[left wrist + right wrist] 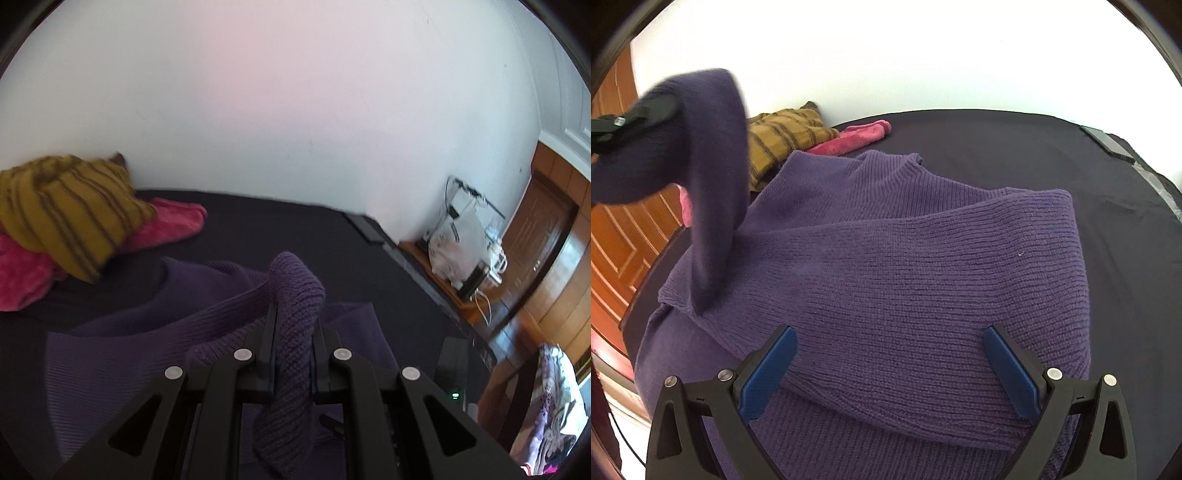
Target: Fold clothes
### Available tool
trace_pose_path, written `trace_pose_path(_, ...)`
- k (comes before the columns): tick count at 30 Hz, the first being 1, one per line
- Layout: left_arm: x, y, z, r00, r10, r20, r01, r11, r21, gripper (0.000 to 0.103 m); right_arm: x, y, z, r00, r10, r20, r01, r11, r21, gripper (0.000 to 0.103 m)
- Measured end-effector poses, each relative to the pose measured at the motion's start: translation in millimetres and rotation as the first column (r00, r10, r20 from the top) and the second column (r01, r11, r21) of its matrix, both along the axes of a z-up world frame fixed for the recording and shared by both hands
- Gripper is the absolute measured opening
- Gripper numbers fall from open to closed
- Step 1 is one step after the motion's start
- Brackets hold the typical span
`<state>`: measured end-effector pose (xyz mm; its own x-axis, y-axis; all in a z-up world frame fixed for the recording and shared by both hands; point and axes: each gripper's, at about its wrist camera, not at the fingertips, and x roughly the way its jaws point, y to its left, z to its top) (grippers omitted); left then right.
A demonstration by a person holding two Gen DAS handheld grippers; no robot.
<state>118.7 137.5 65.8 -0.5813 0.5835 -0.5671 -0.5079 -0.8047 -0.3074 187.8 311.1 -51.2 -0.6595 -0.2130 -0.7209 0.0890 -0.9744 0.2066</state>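
Now you are in the middle of the fold, as I judge it. Your left gripper point(293, 325) is clenched on one sleeve point(295, 295) of the purple sweater point(905, 258), and this sleeve hangs lifted above the body of the garment. Your right gripper point(890, 365) is released, its jaws stand wide apart just over the lower part of the sweater, and nothing is between them.

The sweater lies spread on the dark bed sheet point(1052, 155), with the collar pointing to the wall. The other sleeve seems already laid across the chest, so one side looks done. What is left, I think: to lay the lifted sleeve across, then to fold the body in half.

Counting the clothes: one purple sweater in work, one mustard striped garment point(62, 214) and one pink garment point(162, 225) under it, both in a heap near the wall and not yet folded. So three pieces, none finished. One dark phone-like object point(1108, 142) lies at the far edge of the bed.
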Motion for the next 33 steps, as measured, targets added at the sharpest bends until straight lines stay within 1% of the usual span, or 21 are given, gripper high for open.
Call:
trace_pose_path(1, -2, 6, -6, 1.0, -0.007, 0.019, 0.007, 1.0, -0.017, 0.014, 0, 0, 0, 1.0, 0.0, 0.0, 0.0, 1.0, -0.003, 0.103)
trace_pose_path(3, -7, 18, -21, 0.997, -0.028, 0.069, 0.032, 0.998, -0.052, 0.026, 0, 1, 0, 1.0, 0.0, -0.001, 0.0, 1.0, -0.007, 0.103)
trace_pose_path(4, -9, 23, -27, 0.995, -0.039, 0.091, 0.044, 0.997, -0.062, 0.048, 0, 2, 0, 1.0, 0.0, -0.001, 0.0, 1.0, -0.009, 0.103)
trace_pose_path(5, -9, 26, -31, 0.993, -0.049, 0.105, 0.056, 0.996, -0.064, 0.075, 0, 2, 0, 1.0, 0.0, -0.001, 0.0, 1.0, -0.01, 0.103)
trace_pose_path(6, -8, 28, -34, 0.992, -0.059, 0.115, 0.066, 0.996, -0.064, 0.083, 1, 2, 0, 1.0, 0.0, -0.001, 0.0, 1.0, -0.012, 0.103)
trace_pose_path(10, 0, 32, -37, 0.986, -0.111, 0.121, 0.117, 0.992, -0.044, 0.084, 1, 3, -1, 1.0, 0.002, -0.003, -0.002, 1.0, -0.014, 0.103)
trace_pose_path(13, 5, 21, -32, 0.989, -0.107, 0.099, 0.109, 0.994, -0.024, 0.084, 1, 3, -1, 1.0, 0.002, -0.003, -0.002, 1.0, -0.016, 0.103)
trace_pose_path(16, 4, -4, -28, 0.995, -0.05, 0.085, 0.049, 0.999, 0.009, 0.084, 2, 4, -1, 1.0, 0.002, -0.006, -0.002, 1.0, -0.025, 0.103)
trace_pose_path(19, -4, -37, -31, 0.996, 0.034, 0.087, -0.036, 0.999, 0.027, 0.085, 2, 6, -1, 1.0, 0.006, -0.016, -0.007, 0.999, -0.04, 0.103)
trace_pose_path(21, -9, -58, -38, 0.99, 0.104, 0.095, -0.106, 0.994, 0.02, 0.085, 4, 10, 0, 1.0, 0.0, -0.03, -0.002, 0.997, -0.073, 0.103)
trace_pose_path(23, -17, -77, -50, 0.979, 0.164, 0.12, -0.167, 0.986, 0.013, 0.085, 8, 13, 2, 0.998, -0.026, -0.05, 0.022, 0.996, -0.089, 0.103)
trace_pose_path(25, -22, -90, -64, 0.968, 0.195, 0.159, -0.2, 0.98, 0.013, 0.085, 10, 11, 6, 0.996, -0.055, -0.069, 0.049, 0.995, -0.084, 0.103)
trace_pose_path(28, -24, -99, -80, 0.96, 0.204, 0.19, -0.211, 0.977, 0.013, 0.085, 6, -4, 11, 0.997, -0.025, -0.068, 0.022, 0.999, -0.043, 0.103)
trace_pose_path(30, -23, -102, -85, 0.963, 0.202, 0.181, -0.207, 0.978, 0.01, 0.085, -1, -18, 12, 0.998, 0.005, -0.058, -0.005, 1.0, -0.002, 0.103)
trace_pose_path(33, -23, -103, -91, 0.966, 0.191, 0.172, -0.195, 0.981, 0.007, 0.085, -11, -35, 12, 0.999, 0.006, -0.042, -0.001, 0.994, 0.107, 0.103)
